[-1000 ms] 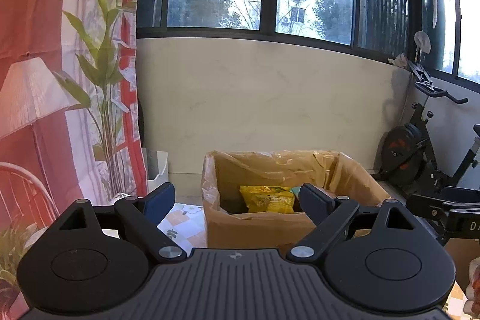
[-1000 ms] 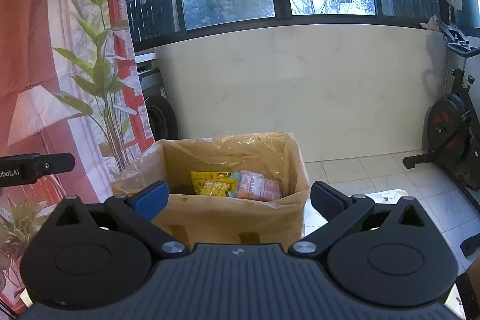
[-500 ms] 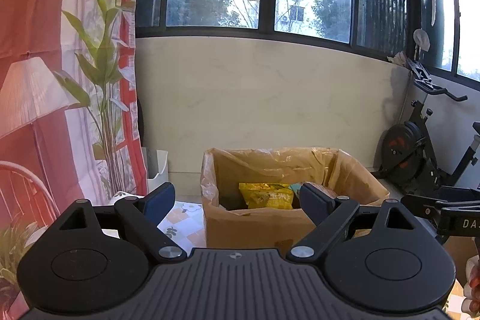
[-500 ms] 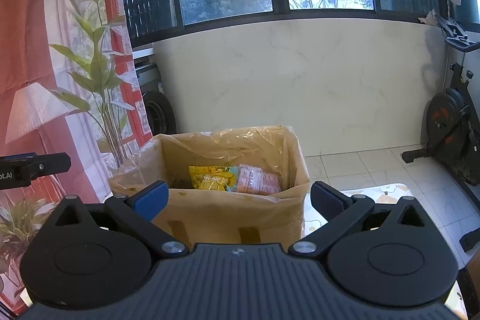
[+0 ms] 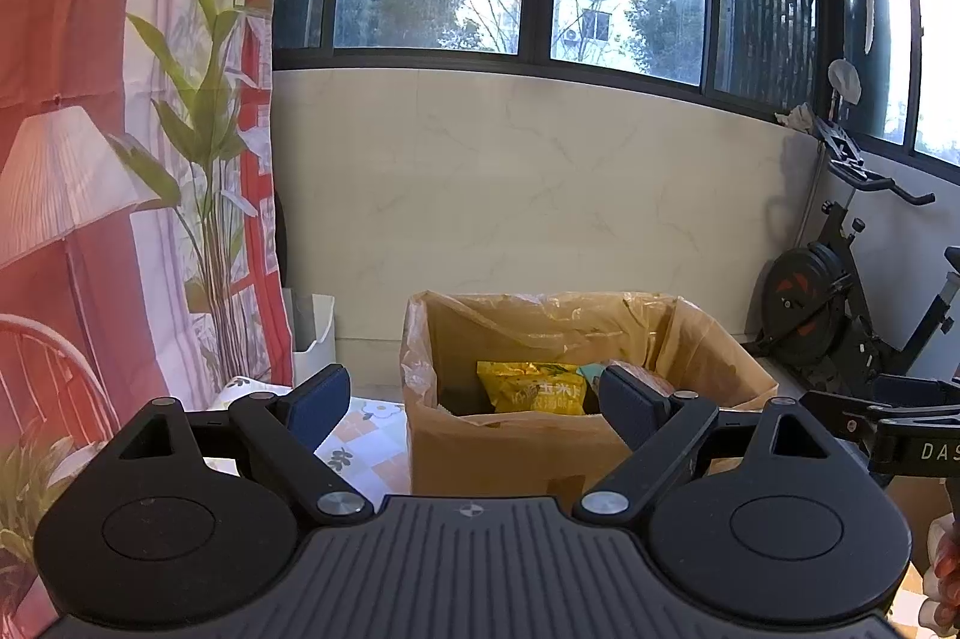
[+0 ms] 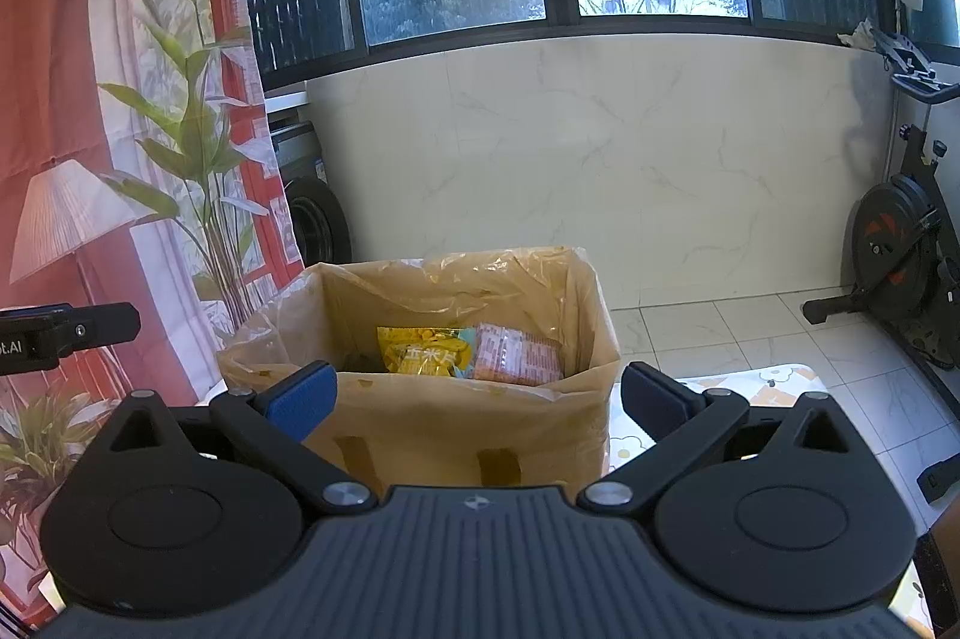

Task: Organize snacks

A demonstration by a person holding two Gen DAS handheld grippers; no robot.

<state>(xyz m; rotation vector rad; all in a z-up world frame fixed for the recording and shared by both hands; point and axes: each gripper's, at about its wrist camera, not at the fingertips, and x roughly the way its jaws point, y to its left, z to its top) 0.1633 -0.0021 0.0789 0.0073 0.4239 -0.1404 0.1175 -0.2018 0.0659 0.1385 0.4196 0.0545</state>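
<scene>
A cardboard box [image 5: 516, 453] lined with clear plastic stands on a patterned tablecloth; it also shows in the right wrist view [image 6: 456, 429]. Inside lie a yellow snack bag [image 5: 531, 387], also in the right wrist view [image 6: 429, 351], and a pink snack pack [image 6: 516, 354]. My left gripper [image 5: 474, 402] is open and empty, held in front of the box. My right gripper [image 6: 477, 396] is open and empty, also in front of the box and a little above its rim.
A red curtain with a plant print [image 5: 150, 189] hangs on the left. An exercise bike [image 5: 840, 297] stands on the right, also in the right wrist view [image 6: 906, 243]. A white bin [image 5: 312, 333] sits by the marble wall. The floor is tiled [image 6: 780, 333].
Both grippers have tilted or risen slightly, so the box sits a little lower in view and more of its inside shows. Both stay open and empty.
</scene>
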